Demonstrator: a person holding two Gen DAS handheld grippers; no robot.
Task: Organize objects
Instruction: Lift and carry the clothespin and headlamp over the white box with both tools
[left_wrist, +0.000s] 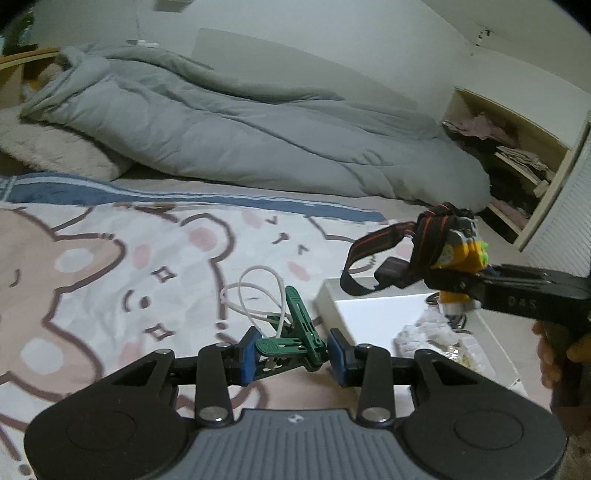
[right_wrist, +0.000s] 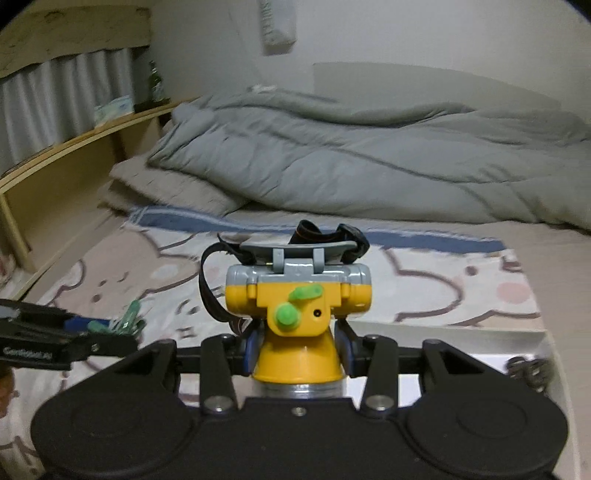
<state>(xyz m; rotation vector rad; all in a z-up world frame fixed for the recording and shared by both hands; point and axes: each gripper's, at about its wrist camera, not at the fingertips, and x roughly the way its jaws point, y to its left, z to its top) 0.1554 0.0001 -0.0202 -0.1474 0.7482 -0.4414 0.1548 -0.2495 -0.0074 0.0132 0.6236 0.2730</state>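
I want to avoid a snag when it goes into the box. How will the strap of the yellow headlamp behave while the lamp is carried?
The strap looks floppy: it hangs from the headlamp in a loose loop, so it will probably swing. It may catch the white box rim below. The lamp body looks rigid, clamped by the right gripper.

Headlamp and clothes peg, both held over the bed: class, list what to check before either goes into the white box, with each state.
1. Right tongs clamp yellow plastic headlamp: ok.
2. Left tongs clamp green plastic clothes peg: ok.
3. White looped cord clear of peg: not ok, it hangs from it.
4. Black elastic strap clear of the white box: cannot tell.
5. Room in box: cannot tell.
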